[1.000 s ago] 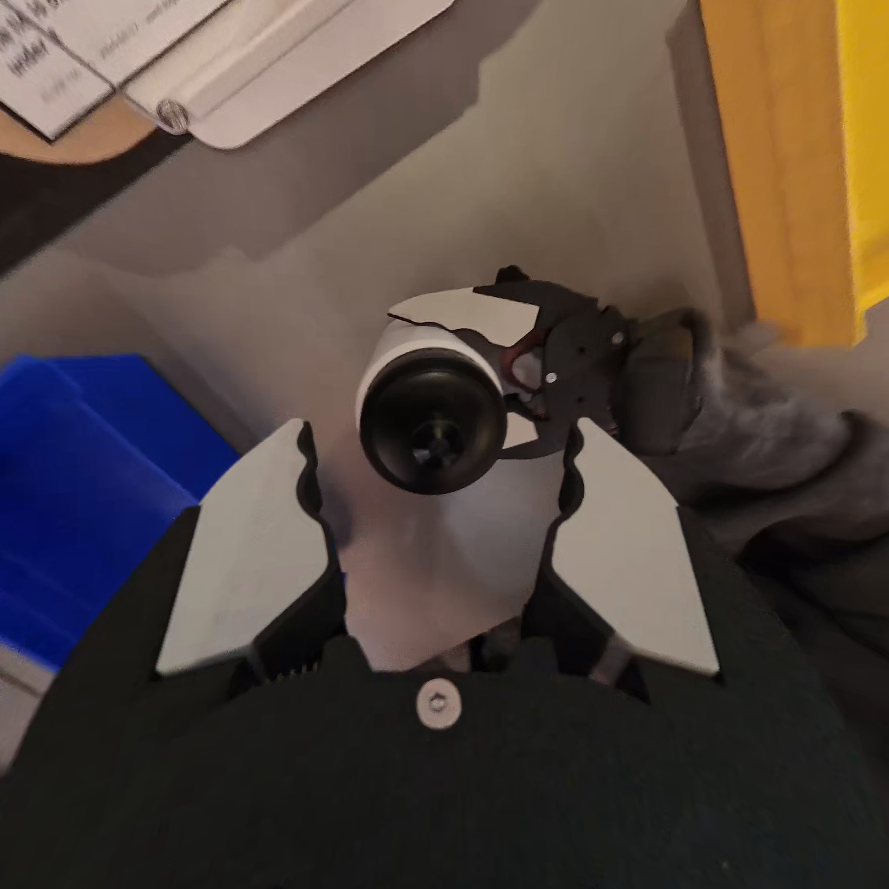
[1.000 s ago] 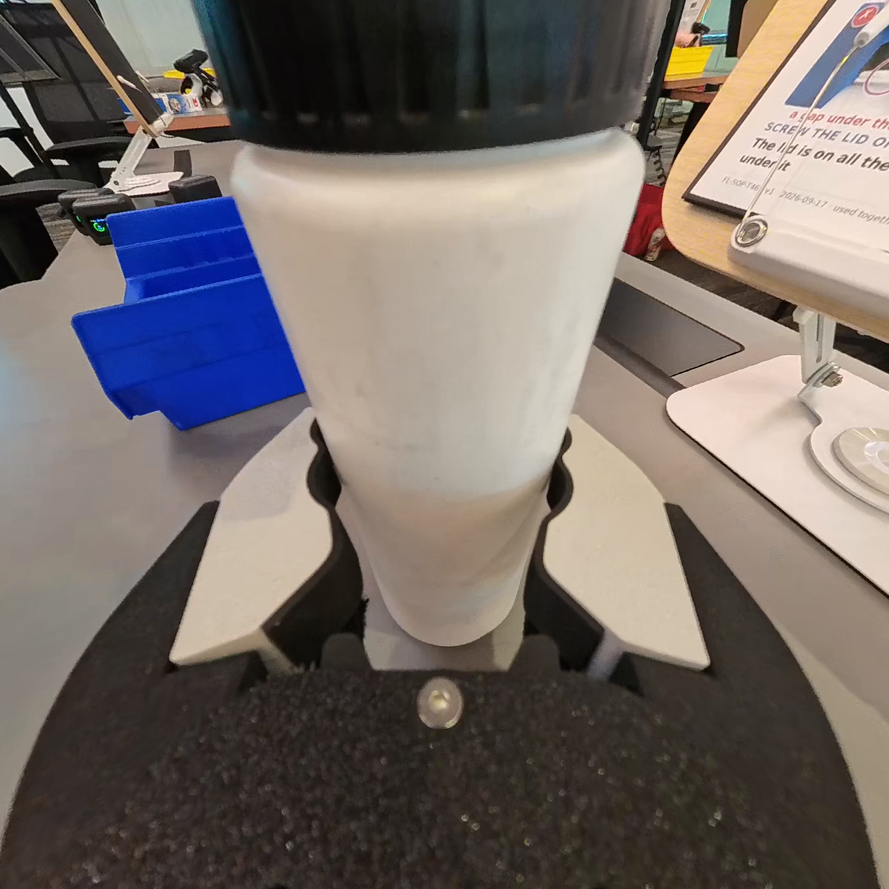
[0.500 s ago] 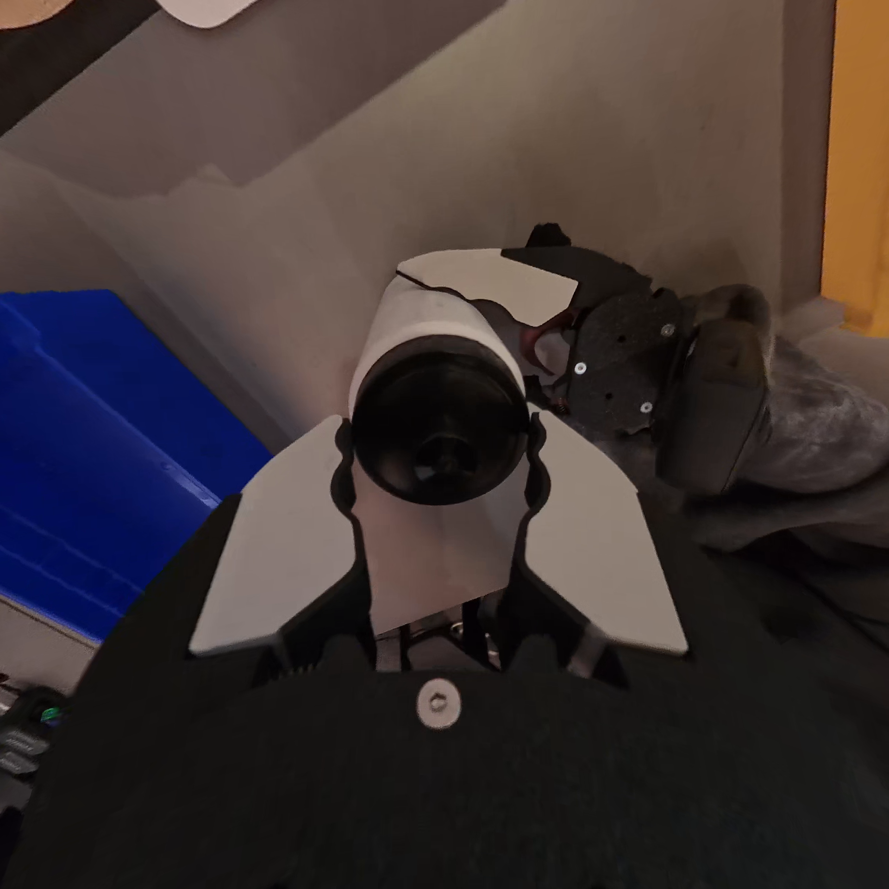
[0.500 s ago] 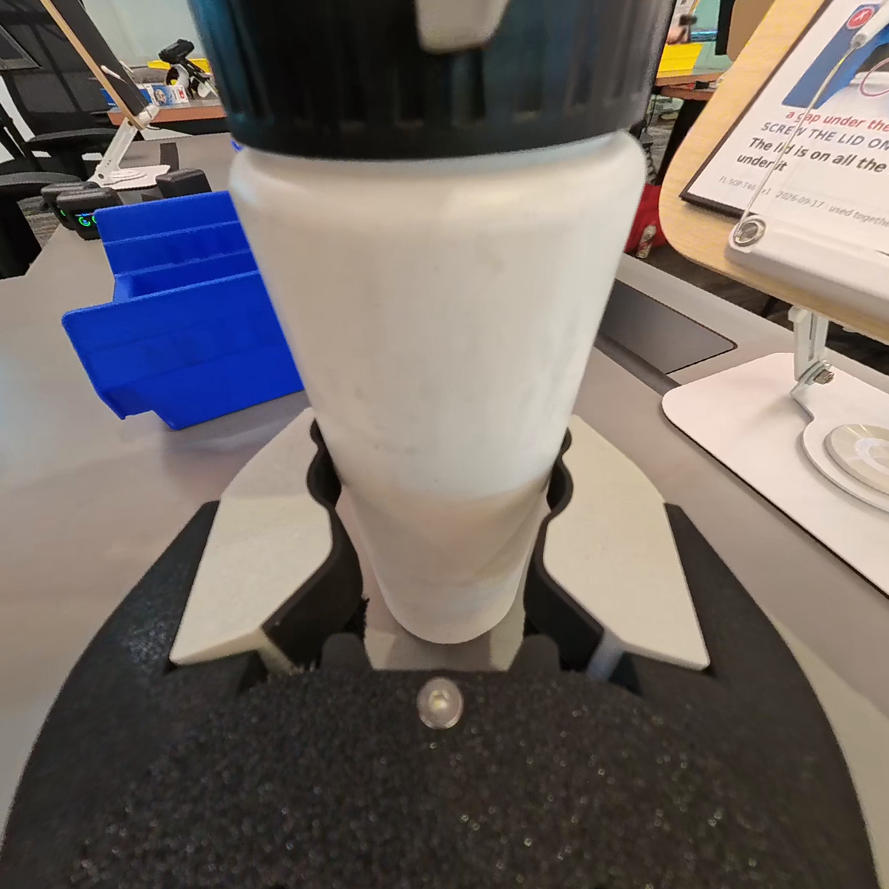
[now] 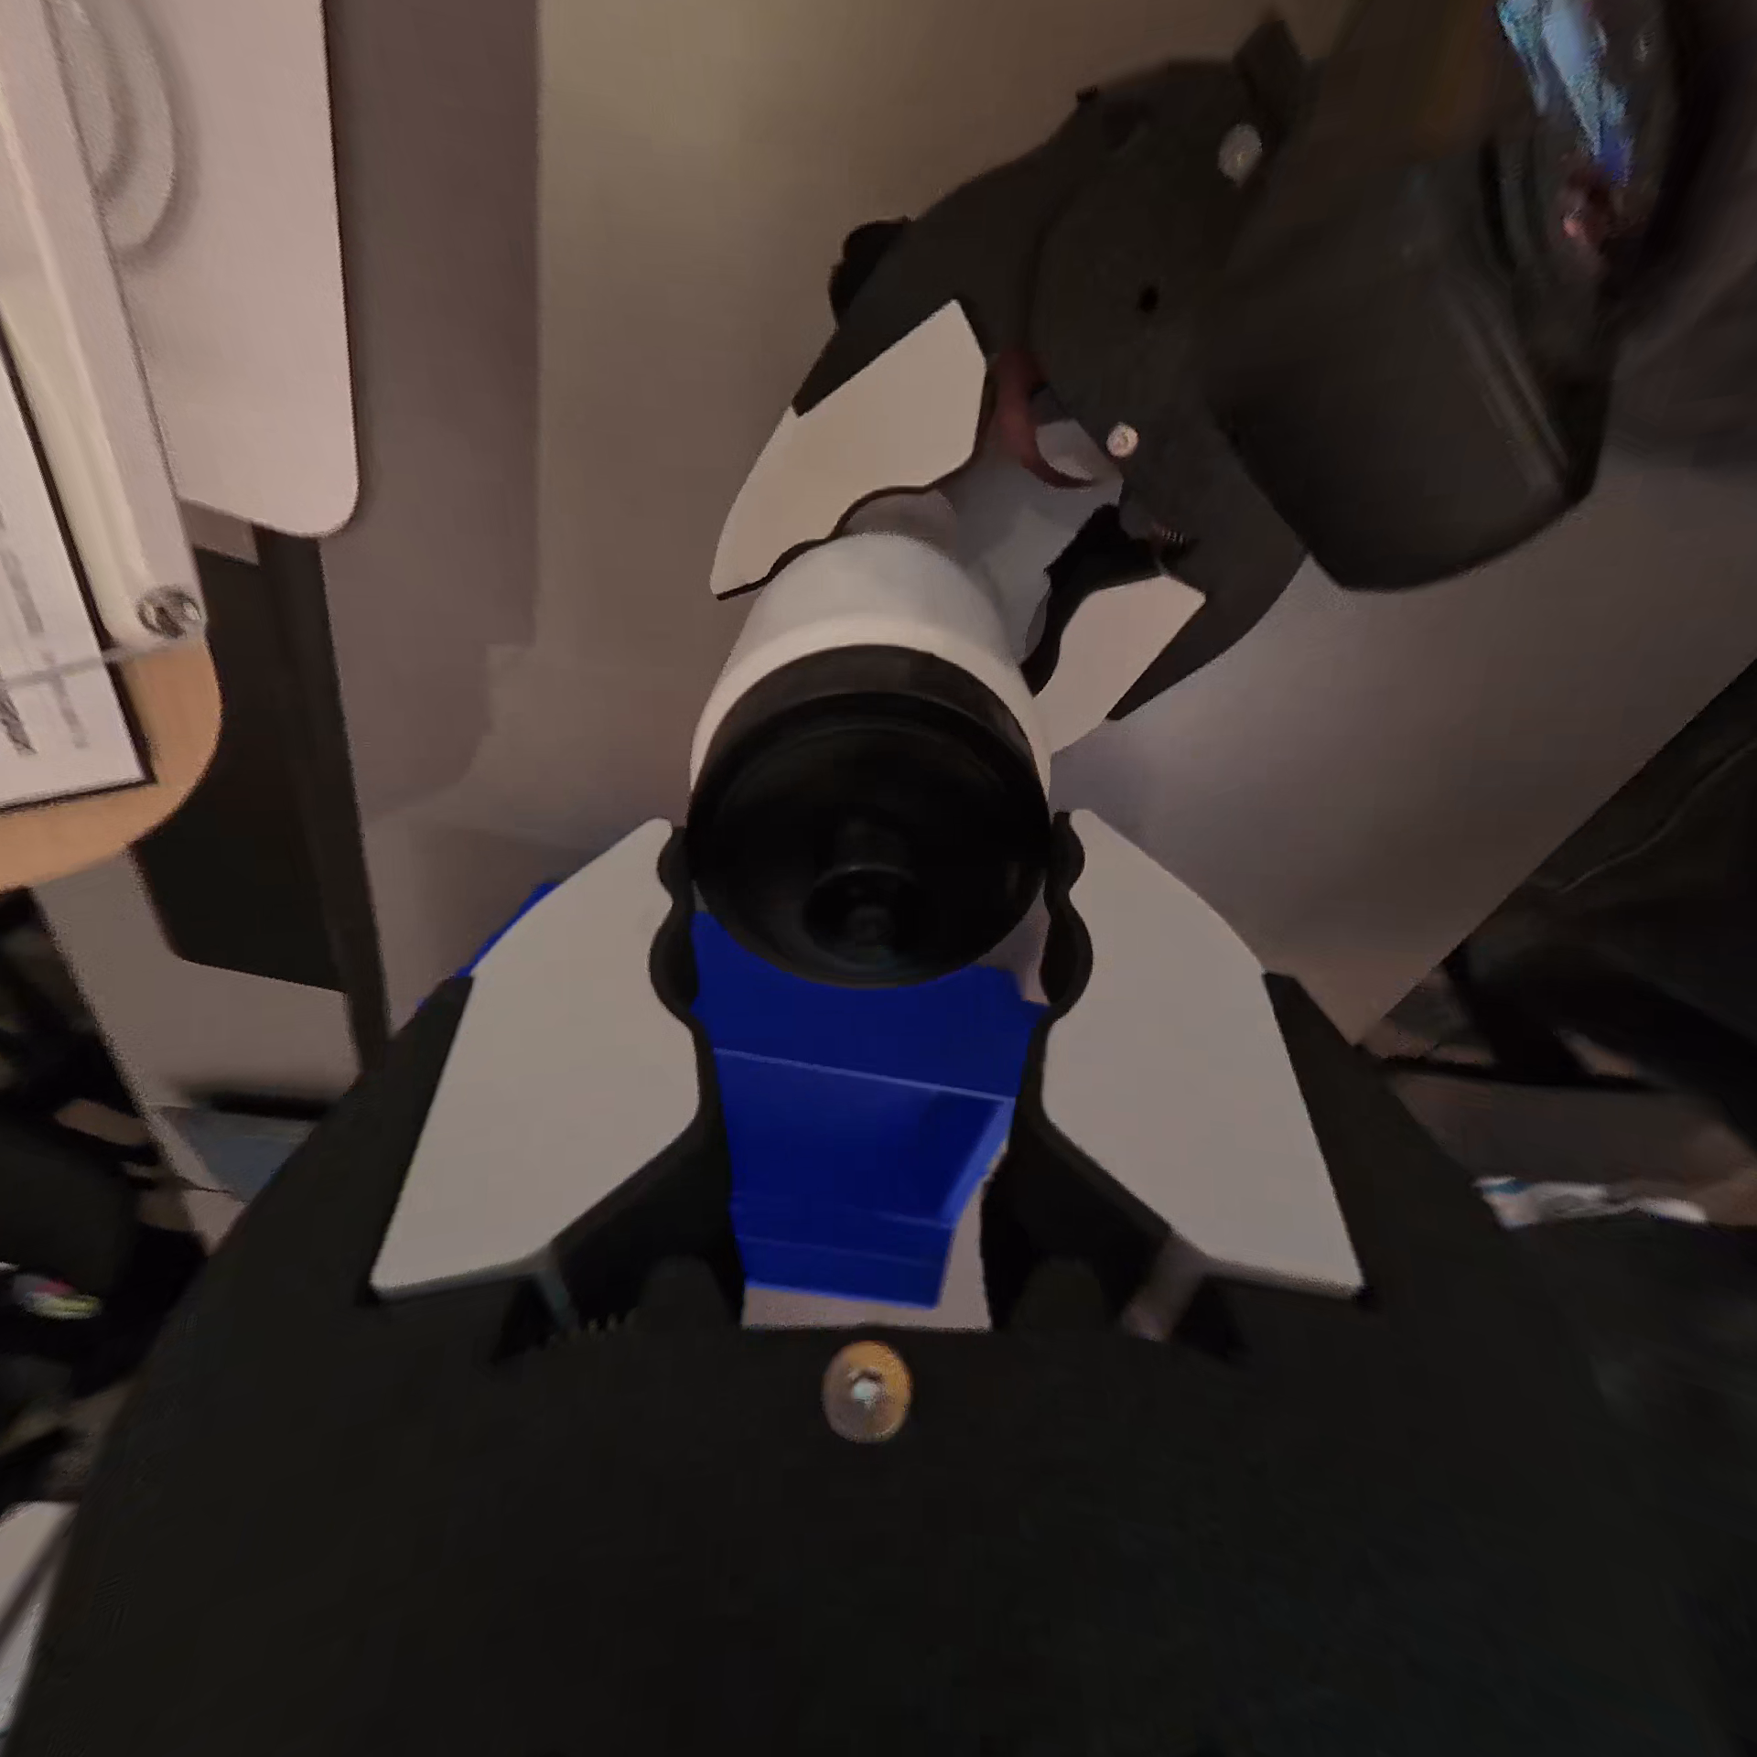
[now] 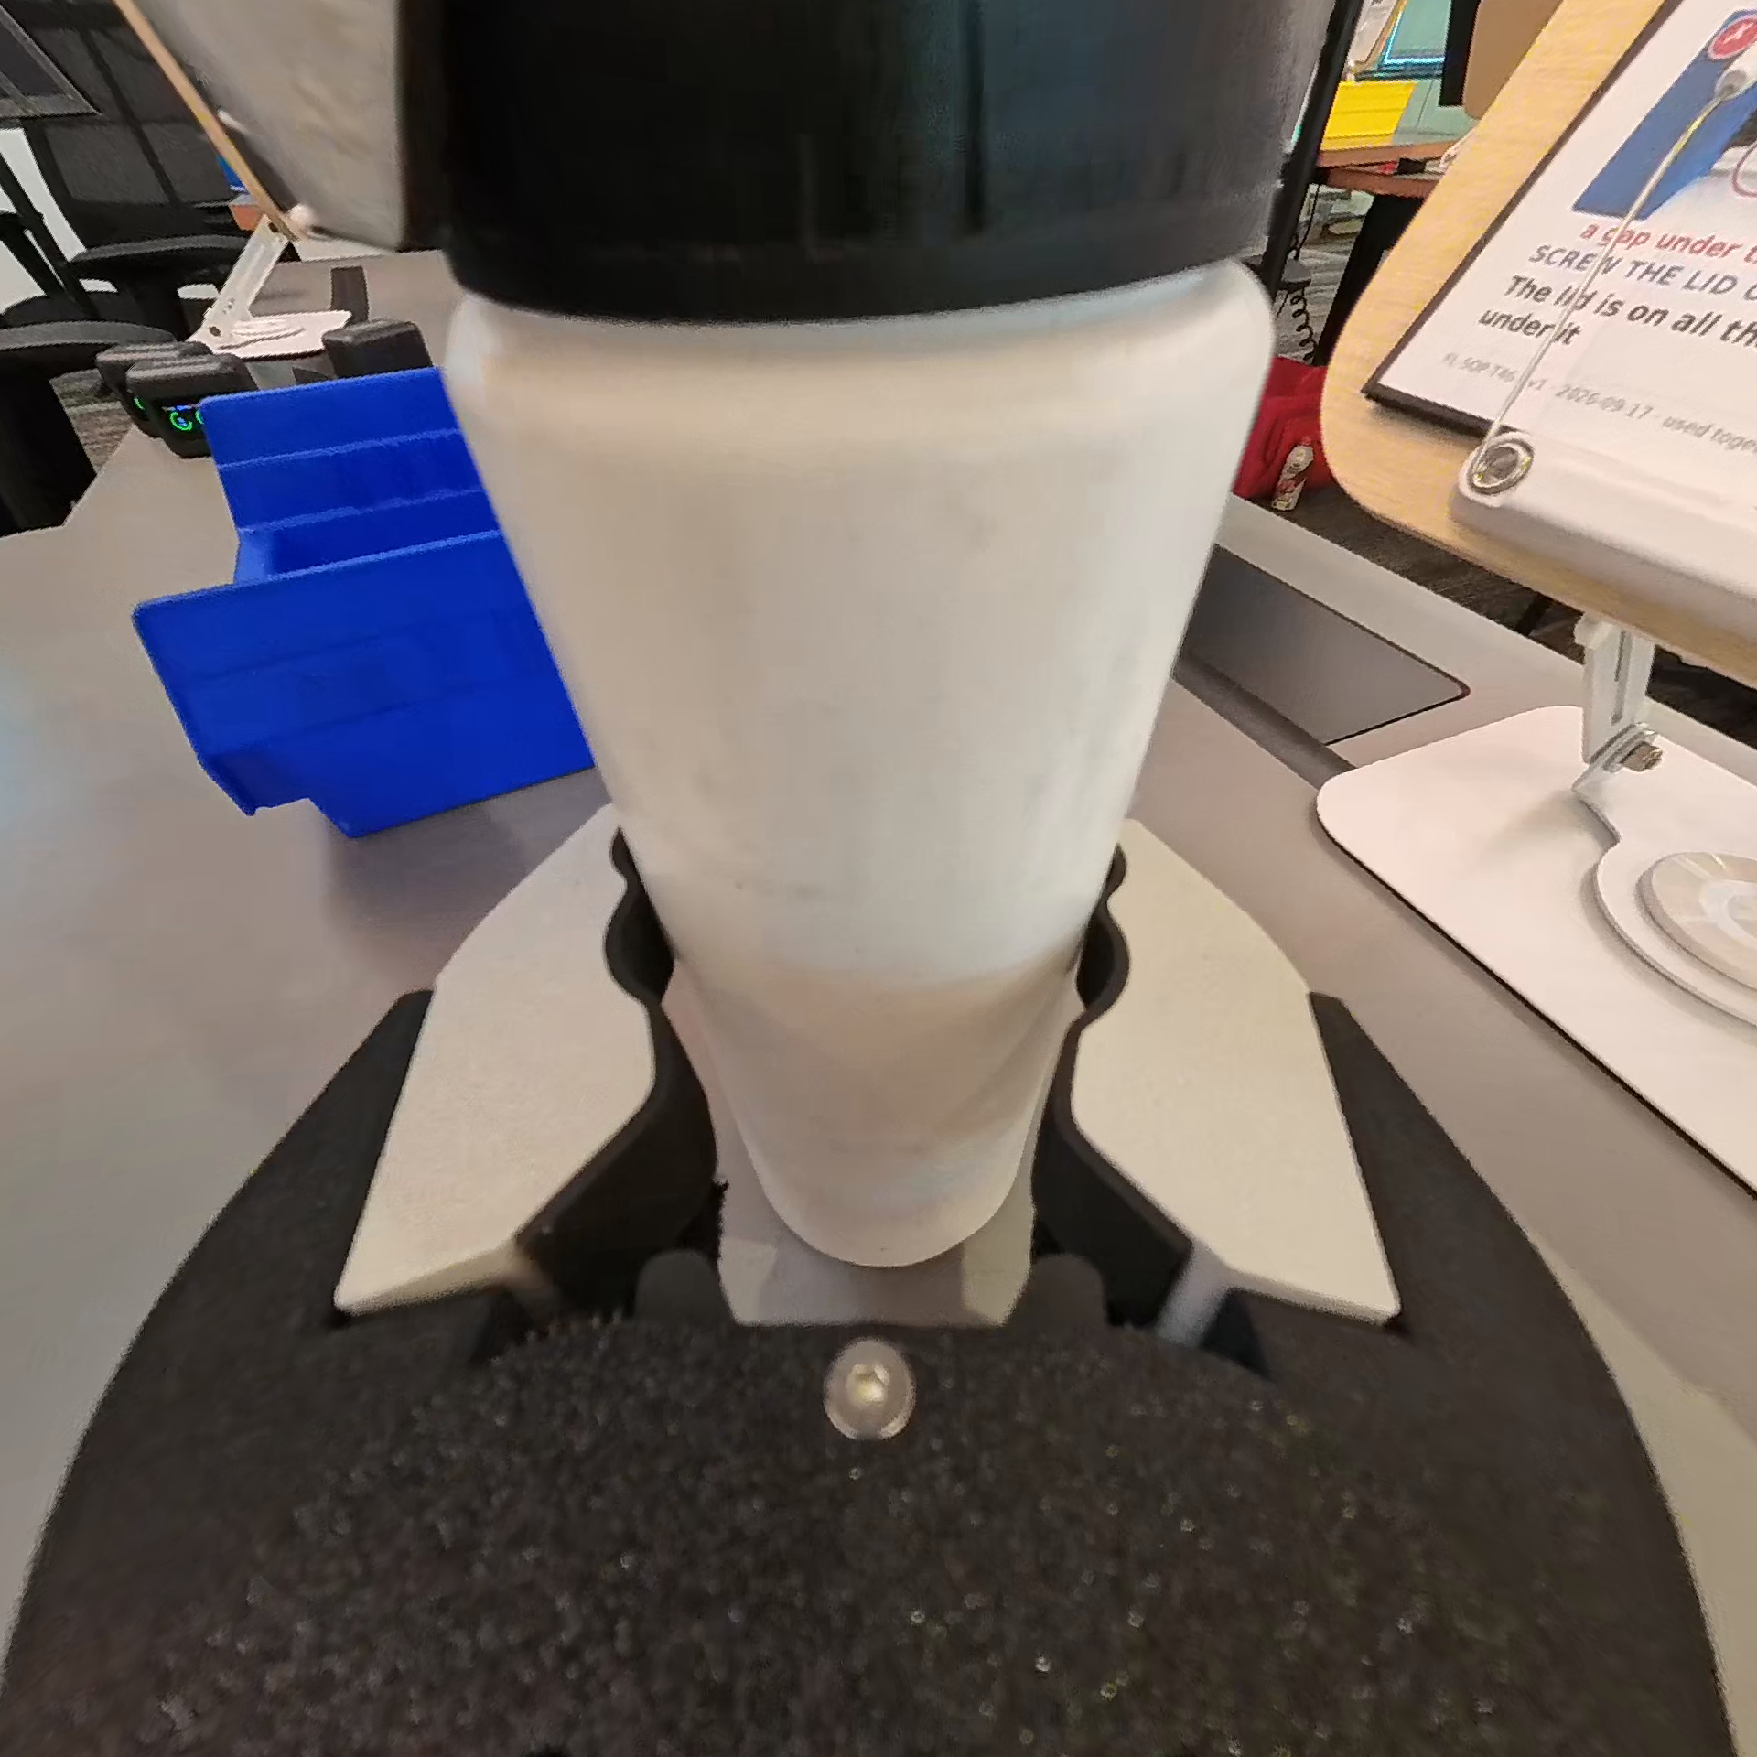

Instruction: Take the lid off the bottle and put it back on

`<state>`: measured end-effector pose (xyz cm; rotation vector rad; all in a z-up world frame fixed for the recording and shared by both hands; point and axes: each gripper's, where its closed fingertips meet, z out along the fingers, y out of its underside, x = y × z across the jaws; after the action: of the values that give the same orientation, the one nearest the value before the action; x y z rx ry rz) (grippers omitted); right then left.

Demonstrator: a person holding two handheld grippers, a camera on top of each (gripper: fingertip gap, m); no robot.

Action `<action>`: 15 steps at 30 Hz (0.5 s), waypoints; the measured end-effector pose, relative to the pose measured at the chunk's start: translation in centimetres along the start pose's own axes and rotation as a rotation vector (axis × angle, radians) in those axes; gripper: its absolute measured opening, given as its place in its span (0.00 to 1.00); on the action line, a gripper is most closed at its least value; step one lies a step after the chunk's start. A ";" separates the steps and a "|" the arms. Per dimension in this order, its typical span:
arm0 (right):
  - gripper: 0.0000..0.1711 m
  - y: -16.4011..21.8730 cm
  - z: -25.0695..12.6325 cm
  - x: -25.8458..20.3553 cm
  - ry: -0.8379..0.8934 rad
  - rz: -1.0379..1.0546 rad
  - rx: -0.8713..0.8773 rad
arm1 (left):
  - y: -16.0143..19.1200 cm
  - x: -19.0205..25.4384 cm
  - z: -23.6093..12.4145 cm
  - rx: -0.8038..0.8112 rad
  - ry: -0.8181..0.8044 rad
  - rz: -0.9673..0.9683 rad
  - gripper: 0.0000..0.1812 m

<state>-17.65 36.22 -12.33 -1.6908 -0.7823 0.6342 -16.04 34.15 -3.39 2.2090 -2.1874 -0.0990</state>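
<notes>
- Bench (image 6: 238, 951) is plain grey, with a blue bin (image 6: 380, 608) and a sign stand (image 6: 1521, 856); office chairs behind.
- Bottle (image 6: 856, 666) sits clamped in right gripper (image 6: 865, 951) jaws.
- Left gripper (image 5: 865, 894) jaws pinch the black lid (image 5: 865, 856).
- Lid top is cropped in the right view, and everything's blurry.

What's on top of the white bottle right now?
A black lid sits on the white bottle, with the left gripper closed around it. The bottle's mouth and threads are covered.

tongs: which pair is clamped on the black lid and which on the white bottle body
The left tongs clamp the black lid; the right tongs clamp the white bottle low on its body.
</notes>
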 end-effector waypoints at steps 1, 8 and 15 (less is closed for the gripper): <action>0.50 0.0 0.0 0.0 -0.001 -0.002 -0.001 | 0.1 0.1 0.0 -0.014 -0.009 0.054 0.39; 0.50 0.0 0.1 -0.1 -0.012 0.013 -0.001 | 0.5 -0.5 0.0 -0.090 -0.021 0.327 0.40; 0.50 0.0 0.1 0.0 -0.010 0.018 0.000 | 0.4 -0.6 0.0 -0.064 -0.020 0.508 0.40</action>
<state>-17.73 36.32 -12.34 -1.6977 -0.7752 0.6552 -16.49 34.73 -3.37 1.5618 -2.6308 -0.1722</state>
